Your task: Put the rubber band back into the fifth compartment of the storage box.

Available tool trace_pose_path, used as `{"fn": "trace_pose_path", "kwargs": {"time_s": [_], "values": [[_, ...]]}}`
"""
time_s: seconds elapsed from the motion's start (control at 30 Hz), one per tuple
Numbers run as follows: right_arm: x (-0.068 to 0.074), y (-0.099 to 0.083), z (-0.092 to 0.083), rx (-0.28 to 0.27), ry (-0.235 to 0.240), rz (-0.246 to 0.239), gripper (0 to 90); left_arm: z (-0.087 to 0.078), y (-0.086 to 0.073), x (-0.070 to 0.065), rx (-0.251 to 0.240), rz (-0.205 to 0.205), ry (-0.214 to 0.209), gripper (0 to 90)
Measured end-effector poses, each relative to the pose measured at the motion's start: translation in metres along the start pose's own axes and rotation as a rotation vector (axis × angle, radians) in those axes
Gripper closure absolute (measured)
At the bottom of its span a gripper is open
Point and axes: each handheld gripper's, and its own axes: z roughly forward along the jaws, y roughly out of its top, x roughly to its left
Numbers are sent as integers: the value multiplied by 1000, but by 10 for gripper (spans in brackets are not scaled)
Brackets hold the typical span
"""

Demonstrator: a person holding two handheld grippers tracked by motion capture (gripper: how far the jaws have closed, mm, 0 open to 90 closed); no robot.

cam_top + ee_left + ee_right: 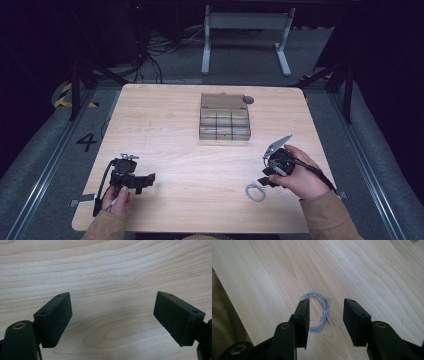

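Observation:
A small coil of pale blue-white cord (pixel 320 311) lies flat on the wooden table (pixel 200 165), near its front right; in the high view the coil (pixel 255 192) sits just left of the person's right hand. My right gripper (pixel 326 315) hangs over it, jaws apart on either side of the coil's knotted side, pads not touching it. In the high view the right gripper (pixel 265 181) points down and left. My left gripper (pixel 112 317) rests at the front left (pixel 145 181), jaws wide apart over bare wood with nothing between them.
A clear plastic organiser box (pixel 224 118) with several compartments stands at the table's far middle, with a small dark round thing (pixel 248 100) at its right corner. The table's front edge runs close to both hands.

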Motion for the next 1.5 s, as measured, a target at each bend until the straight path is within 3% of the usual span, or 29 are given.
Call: {"fn": "trace_pose_path", "kwargs": {"time_s": [0.2, 0.7, 1.07, 1.5], "values": [[-1, 3, 15, 40, 20, 1, 661, 0, 0, 0, -2, 0, 0, 160], [-3, 3, 44, 143, 20, -18, 663, 0, 0, 1, -2, -1, -1, 160], [-6, 2, 54, 194, 17, -7, 678, 0, 0, 1, 0, -2, -1, 160], [-2, 4, 59, 243, -17, -52, 745, 0, 0, 1, -1, -1, -1, 160]]}}
